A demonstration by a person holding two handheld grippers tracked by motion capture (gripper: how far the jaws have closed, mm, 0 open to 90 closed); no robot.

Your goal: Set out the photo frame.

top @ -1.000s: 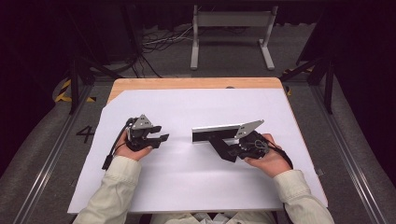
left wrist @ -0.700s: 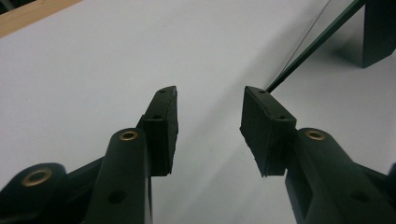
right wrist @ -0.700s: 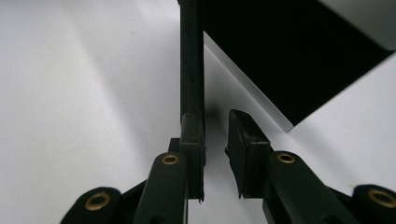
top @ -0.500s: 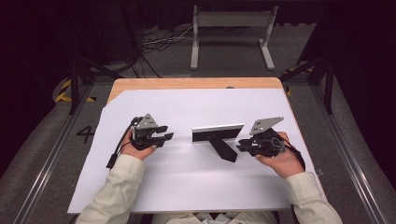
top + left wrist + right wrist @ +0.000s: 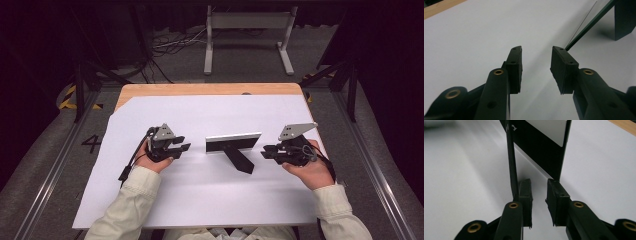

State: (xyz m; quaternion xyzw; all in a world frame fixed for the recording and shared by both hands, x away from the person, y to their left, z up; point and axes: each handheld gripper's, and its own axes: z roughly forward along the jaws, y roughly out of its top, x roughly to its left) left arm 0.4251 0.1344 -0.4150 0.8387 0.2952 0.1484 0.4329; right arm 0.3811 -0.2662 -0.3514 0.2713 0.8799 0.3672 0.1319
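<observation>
A picture frame (image 5: 233,143) with a black rear prop leg (image 5: 239,159) is being stood upright near the middle of a white sheet (image 5: 200,200) that is being spread over a wooden table (image 5: 200,89). In the high view, the frame is being flanked by both tools, each kept apart from it.

The left gripper (image 5: 175,148) is being held in the person's left hand (image 5: 152,159) just left of the frame, jaws pointed toward it. In the left gripper view, its jaws (image 5: 535,66) are being held spread, with nothing but bare sheet between the pads; the frame's thin edge (image 5: 584,27) is being seen beyond the far jaw tip.

The right gripper (image 5: 267,152) is being held in the right hand (image 5: 310,167) to the frame's right, aimed back at it. In the right gripper view, its jaws (image 5: 539,195) are being kept parted by a narrow gap, nothing pinched; the frame's black back (image 5: 541,152) and its prop leg (image 5: 511,165) are being seen close ahead, the leg lined up just above the left-side pad. Whether that pad is being touched by the leg cannot be told.
</observation>
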